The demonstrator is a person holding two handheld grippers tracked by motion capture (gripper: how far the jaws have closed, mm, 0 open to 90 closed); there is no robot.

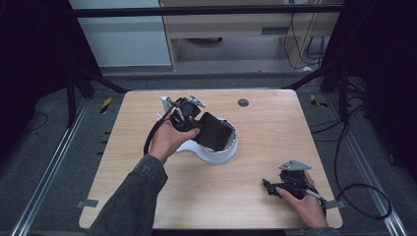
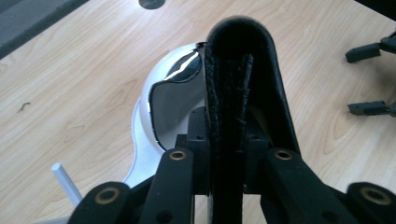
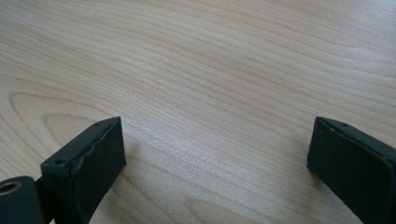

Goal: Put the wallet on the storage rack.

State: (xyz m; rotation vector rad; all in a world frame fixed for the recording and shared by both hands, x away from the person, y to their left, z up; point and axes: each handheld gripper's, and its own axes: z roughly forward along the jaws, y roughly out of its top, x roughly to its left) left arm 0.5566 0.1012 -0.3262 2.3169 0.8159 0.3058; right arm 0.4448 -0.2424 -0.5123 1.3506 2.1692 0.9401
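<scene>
My left gripper pinches a flat black leather case edge-on, its rounded end reaching over the glossy white bowl-shaped holder on the wooden table.

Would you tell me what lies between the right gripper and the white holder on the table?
Only bare tabletop separates the right gripper from the white holder, as the high view shows.
</scene>
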